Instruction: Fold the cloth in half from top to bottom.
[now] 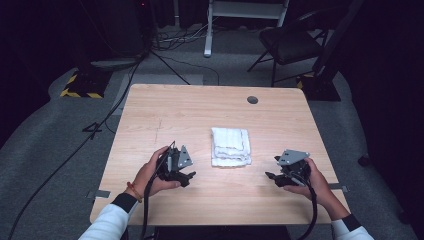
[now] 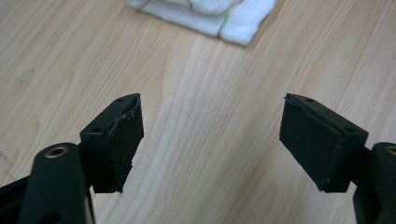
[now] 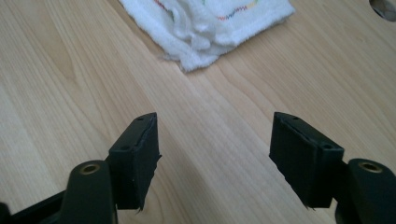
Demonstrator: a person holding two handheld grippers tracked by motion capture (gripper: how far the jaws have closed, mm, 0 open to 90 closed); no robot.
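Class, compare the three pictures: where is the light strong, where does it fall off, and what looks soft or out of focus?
High view: the table is brightly lit, the floor and chair behind fall into darkness, the towel nearly washed out. Left gripper view: wood grain sharp, near jaws slightly soft. Right gripper view: even light, towel weave clear.

The left claw [image 1: 186, 176] and right claw [image 1: 272, 176] hover low, well apart, tips turned inward toward each other. Both stand with jaws wide and nothing between them.

White sleeves [image 1: 107, 222], blk cuffs, orange wristband [image 1: 134, 191].
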